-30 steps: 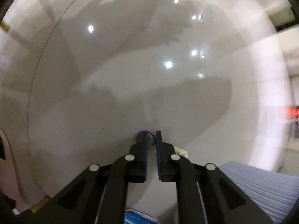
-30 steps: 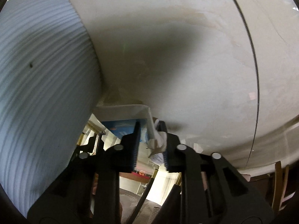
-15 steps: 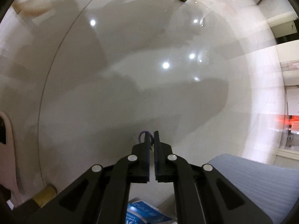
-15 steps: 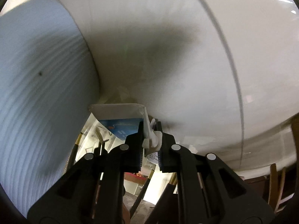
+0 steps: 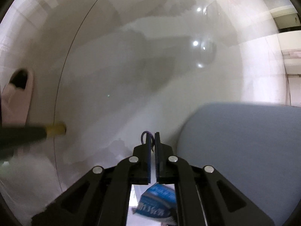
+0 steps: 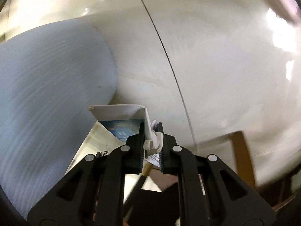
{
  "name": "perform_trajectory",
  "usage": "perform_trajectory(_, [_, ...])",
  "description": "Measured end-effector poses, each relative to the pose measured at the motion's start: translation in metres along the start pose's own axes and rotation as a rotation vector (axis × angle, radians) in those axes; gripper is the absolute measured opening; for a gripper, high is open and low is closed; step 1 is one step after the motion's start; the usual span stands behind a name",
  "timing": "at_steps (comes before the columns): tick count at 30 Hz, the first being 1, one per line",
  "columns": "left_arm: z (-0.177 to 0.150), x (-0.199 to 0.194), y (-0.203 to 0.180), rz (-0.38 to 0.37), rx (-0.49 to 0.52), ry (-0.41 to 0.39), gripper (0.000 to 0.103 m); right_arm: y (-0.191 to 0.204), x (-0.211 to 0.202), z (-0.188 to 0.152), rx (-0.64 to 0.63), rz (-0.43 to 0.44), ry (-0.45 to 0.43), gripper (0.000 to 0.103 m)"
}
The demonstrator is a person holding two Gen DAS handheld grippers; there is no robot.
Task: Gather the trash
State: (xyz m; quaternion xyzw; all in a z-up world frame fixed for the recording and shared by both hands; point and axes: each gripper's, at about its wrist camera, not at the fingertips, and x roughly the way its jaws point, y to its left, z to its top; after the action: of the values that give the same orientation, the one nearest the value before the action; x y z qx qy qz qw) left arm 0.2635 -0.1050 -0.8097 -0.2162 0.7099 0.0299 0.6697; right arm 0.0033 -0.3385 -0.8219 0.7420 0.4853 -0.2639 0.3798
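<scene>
My left gripper (image 5: 153, 137) is shut on a thin purple loop (image 5: 144, 136), like a small band, that sticks out past the left fingertip. It hangs above the glossy pale floor (image 5: 131, 71). A blue-printed wrapper (image 5: 157, 201) shows below the jaws. My right gripper (image 6: 152, 130) is shut on a white carton (image 6: 120, 113) with a blue printed inside, together with crumpled white paper (image 6: 155, 141). A ribbed pale-blue bin (image 6: 47, 98) stands close at its left; it also shows in the left wrist view (image 5: 244, 150).
A pink shoe (image 5: 17, 98) is at the left edge. Dark chair legs with brass tips (image 5: 56, 129) stand on the floor at left and at the top. A wooden leg (image 6: 242, 156) shows at the right in the right wrist view.
Both grippers have closed, the left on the purple loop, the right on the carton and paper. Both have swung, so the blue bin now looms larger in the left view.
</scene>
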Motion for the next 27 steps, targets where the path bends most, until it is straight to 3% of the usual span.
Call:
perform_trajectory(8, [-0.063, -0.066, 0.005, -0.037, -0.056, 0.101, 0.003, 0.03, -0.08, -0.028, -0.191, -0.116, -0.026, 0.012])
perform_trajectory(15, [-0.103, -0.128, -0.001, -0.082, -0.033, 0.128, 0.003, 0.042, -0.153, -0.065, -0.306, -0.139, -0.076, 0.012])
perform_trajectory(19, [-0.135, -0.154, -0.02, -0.131, -0.002, 0.166, 0.003, 0.053, -0.194, -0.075, -0.36, -0.091, -0.152, 0.012])
perform_trajectory(23, [-0.136, -0.175, -0.036, -0.231, -0.044, 0.172, 0.003, 0.059, -0.232, -0.092, -0.461, -0.047, -0.248, 0.012])
perform_trajectory(27, [-0.137, -0.207, -0.061, -0.345, 0.002, 0.157, 0.003, 0.076, -0.269, -0.106, -0.595, 0.008, -0.343, 0.012])
